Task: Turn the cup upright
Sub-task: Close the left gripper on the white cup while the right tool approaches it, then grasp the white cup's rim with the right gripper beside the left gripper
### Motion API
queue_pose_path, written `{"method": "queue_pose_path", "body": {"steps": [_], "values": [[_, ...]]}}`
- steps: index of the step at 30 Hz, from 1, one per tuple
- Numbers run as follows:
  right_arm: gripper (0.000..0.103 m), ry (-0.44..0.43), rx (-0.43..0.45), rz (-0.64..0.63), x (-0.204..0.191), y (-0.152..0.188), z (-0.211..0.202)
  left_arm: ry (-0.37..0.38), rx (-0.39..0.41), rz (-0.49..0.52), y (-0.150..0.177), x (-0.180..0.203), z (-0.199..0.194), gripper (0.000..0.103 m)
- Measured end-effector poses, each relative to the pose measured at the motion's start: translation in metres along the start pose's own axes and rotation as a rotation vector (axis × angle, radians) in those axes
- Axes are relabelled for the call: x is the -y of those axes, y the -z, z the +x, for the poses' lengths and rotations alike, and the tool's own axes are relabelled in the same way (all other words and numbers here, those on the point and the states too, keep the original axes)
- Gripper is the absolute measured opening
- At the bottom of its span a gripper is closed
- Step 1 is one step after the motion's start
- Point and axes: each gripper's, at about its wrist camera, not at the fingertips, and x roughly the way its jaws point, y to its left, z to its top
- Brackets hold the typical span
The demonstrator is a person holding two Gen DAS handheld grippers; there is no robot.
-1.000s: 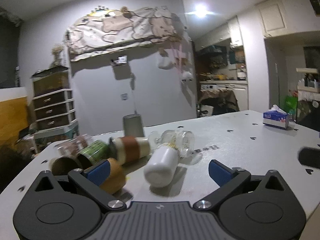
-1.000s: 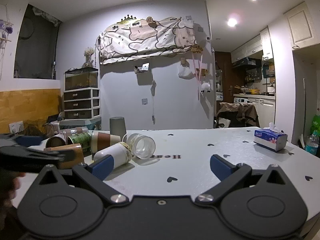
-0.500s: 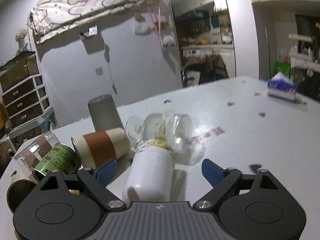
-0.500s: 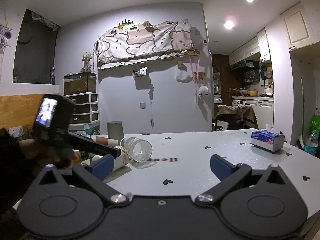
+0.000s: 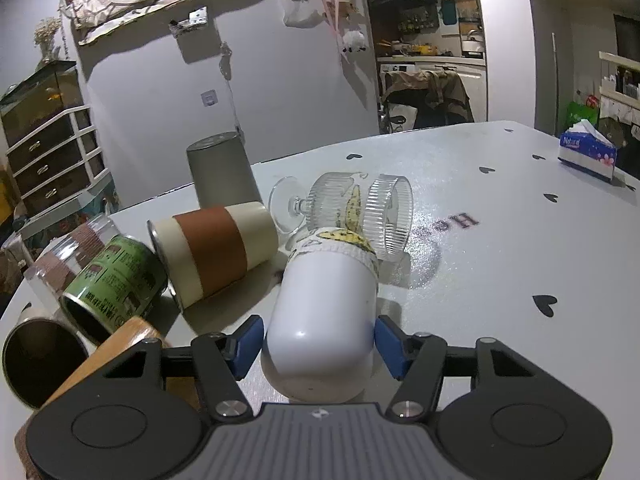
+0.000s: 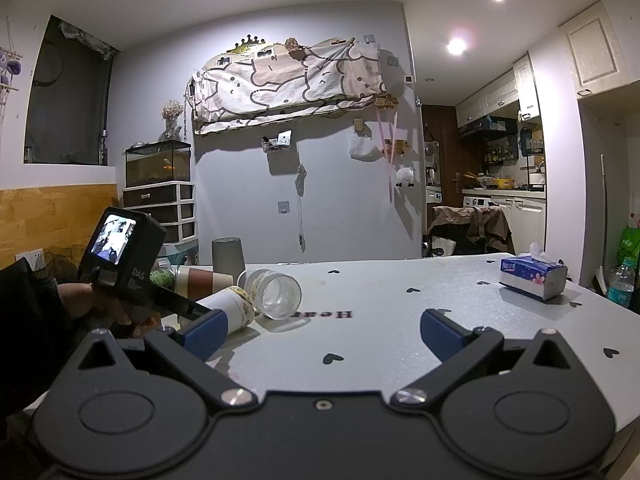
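Note:
A white cup (image 5: 322, 312) with a banana-print band lies on its side on the white table (image 5: 500, 264), its closed bottom toward me. My left gripper (image 5: 318, 346) has its blue pads on both sides of the cup's bottom and looks closed on it. The cup also shows in the right wrist view (image 6: 230, 304), with the left gripper (image 6: 188, 308) at it. My right gripper (image 6: 320, 330) is open and empty above the table's near part.
A clear ribbed stemmed glass (image 5: 356, 208) lies against the cup's mouth. A brown-banded cup (image 5: 214, 248), a green can (image 5: 114, 280), a wooden cup (image 5: 44, 356) and a clear glass (image 5: 60, 256) lie at left. A grey cup (image 5: 222, 174) stands inverted behind. A tissue box (image 5: 586, 154) sits far right.
My left gripper moved forward and to the right onto the white cup and narrowed around its bottom. The right gripper stayed open, nearly still.

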Motion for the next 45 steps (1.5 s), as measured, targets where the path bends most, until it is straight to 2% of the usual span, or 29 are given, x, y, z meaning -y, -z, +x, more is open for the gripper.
{"method": "queue_pose_path", "body": {"steps": [4, 12, 25, 28, 35, 39, 45], "values": [[0.103, 0.003, -0.004, 0.002, 0.000, -0.003, 0.001, -0.014, 0.003, 0.041, 0.011, 0.008, -0.020, 0.061], [0.103, -0.006, -0.024, 0.023, 0.002, -0.002, 0.007, 0.043, 0.033, 0.118, 0.044, 0.024, -0.081, 0.061], [0.103, -0.047, -0.082, 0.044, -0.004, 0.004, 0.021, 0.129, 0.038, 0.092, 0.082, 0.033, -0.139, 0.061], [0.102, -0.121, -0.168, 0.148, -0.001, 0.004, 0.038, 0.143, 0.028, 0.073, 0.088, 0.033, -0.140, 0.061], [0.091, -0.269, -0.404, 0.342, -0.011, 0.015, 0.082, 0.167, 0.050, 0.045, 0.097, 0.040, -0.139, 0.061], [0.091, -0.317, -0.519, 0.465, -0.017, 0.022, 0.100, 0.171, 0.059, 0.030, 0.098, 0.040, -0.139, 0.061], [0.088, -0.358, -0.633, 0.631, -0.022, 0.029, 0.122, 0.176, 0.064, 0.024, 0.100, 0.039, -0.141, 0.061]]}}
